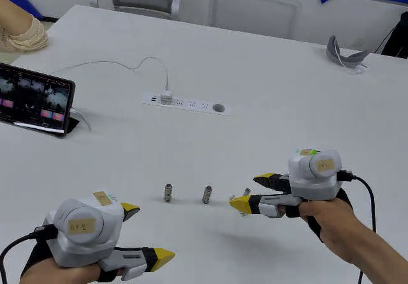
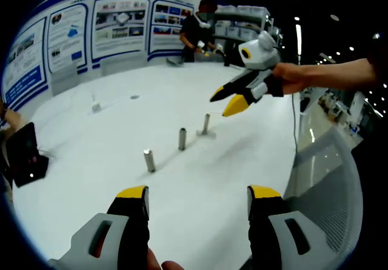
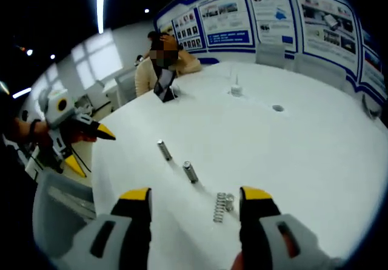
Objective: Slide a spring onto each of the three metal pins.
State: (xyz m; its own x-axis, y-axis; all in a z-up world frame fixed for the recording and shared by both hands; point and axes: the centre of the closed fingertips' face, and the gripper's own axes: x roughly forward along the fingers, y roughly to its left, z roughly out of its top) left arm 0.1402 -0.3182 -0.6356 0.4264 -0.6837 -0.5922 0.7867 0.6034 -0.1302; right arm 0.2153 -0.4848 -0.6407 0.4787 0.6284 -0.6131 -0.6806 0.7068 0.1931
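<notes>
My right gripper (image 3: 195,196): fingers spread, straddling loose spring (image 3: 219,208) just beside pin 3 (image 3: 229,202) on bench (image 3: 291,148). Left gripper (image 2: 198,192): fingers spread, empty. Pin 1 (image 1: 168,193), pin 2 (image 1: 207,194) look sprung. Risk: off-centre pinch flicks spring away; tilted spring snags pin tip.

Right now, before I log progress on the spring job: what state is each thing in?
left tongs: open, empty.
right tongs: open, empty.
left pin: spring on.
middle pin: spring on.
right pin: bare.
loose spring: beside the right pin, not on it.
tablet: screen lit.
power strip: one plug in.
</notes>
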